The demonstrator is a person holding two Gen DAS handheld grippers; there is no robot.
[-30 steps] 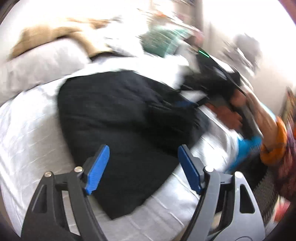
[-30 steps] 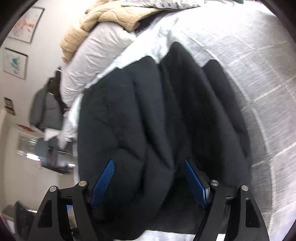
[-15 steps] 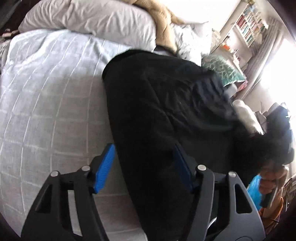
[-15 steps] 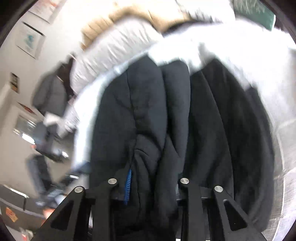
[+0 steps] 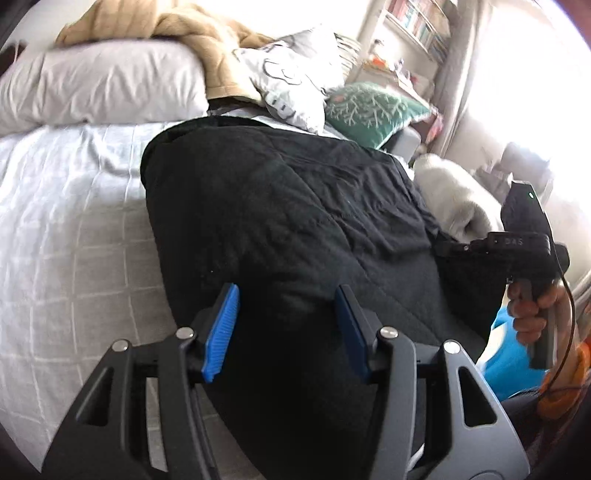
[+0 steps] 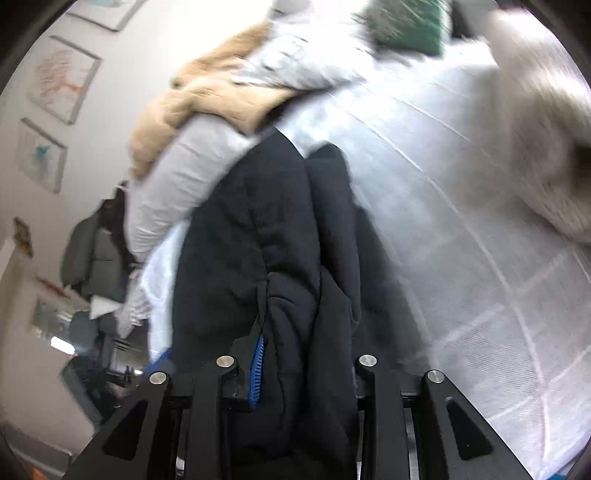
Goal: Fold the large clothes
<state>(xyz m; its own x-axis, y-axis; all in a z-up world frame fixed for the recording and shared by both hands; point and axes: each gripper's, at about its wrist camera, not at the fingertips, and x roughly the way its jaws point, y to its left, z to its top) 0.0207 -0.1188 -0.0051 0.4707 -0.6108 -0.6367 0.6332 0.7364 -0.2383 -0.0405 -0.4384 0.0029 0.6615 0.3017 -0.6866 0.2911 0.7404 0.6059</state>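
Since a second ago the right gripper [image 6: 303, 369] has closed onto a fold of the black coat [image 5: 280, 229] where it only straddled it before, and the left view has swung so the coat now fills its centre. The left gripper [image 5: 286, 325] stands half open, its jaws closing, coat fabric between the blue pads [image 5: 221, 328] but not visibly pinched. The right jaws are easing apart, yet the bunched fabric is still pressed between them.

One coat lies on the white bed [image 5: 66, 229]. At the head: two white pillows [image 5: 99, 88], one green cushion [image 5: 373, 110], one tan blanket [image 5: 207, 40]. Two framed pictures [image 6: 62, 81] hang on the wall; bookshelves [image 5: 417, 26] stand by the bright window.
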